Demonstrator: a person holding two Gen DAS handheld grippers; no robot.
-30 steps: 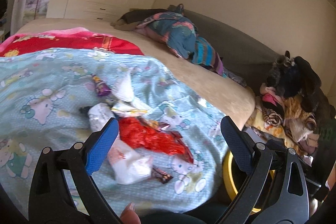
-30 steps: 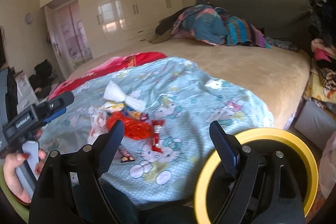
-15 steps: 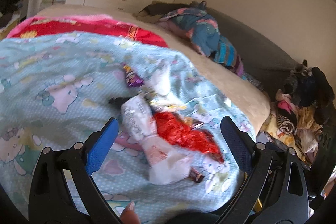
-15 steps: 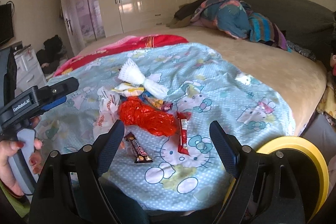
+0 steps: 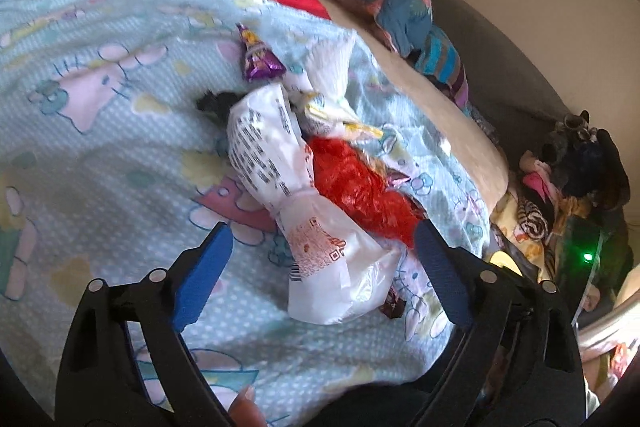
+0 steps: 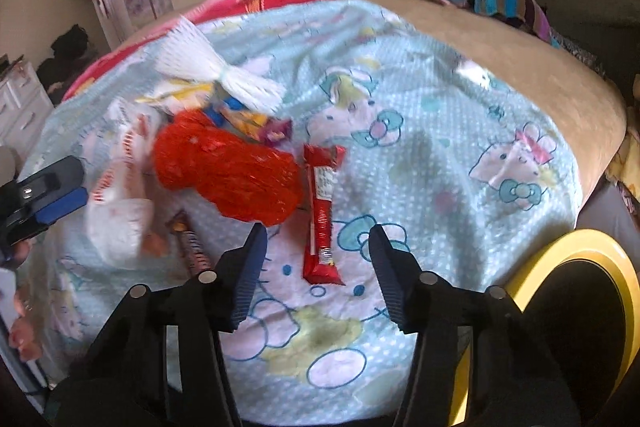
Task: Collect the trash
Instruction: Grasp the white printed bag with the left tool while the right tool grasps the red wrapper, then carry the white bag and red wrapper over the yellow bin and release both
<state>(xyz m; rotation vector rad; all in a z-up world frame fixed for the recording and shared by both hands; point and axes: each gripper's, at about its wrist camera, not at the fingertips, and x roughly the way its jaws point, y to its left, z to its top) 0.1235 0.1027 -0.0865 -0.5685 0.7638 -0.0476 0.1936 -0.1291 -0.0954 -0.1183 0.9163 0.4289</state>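
Right gripper is closing and I've got the red bar lying between the jaws, pads not touching it yet. Its long axis runs straight away from me, in line with the fingers, near end just ahead of the tips. Left gripper stands wide, narrowing a little, with the white bag between its jaws, untouched, its length slanting away to the upper left. My right view alone shows the yellow bin at lower right; only the left view shows the purple wrapper beyond the bag.
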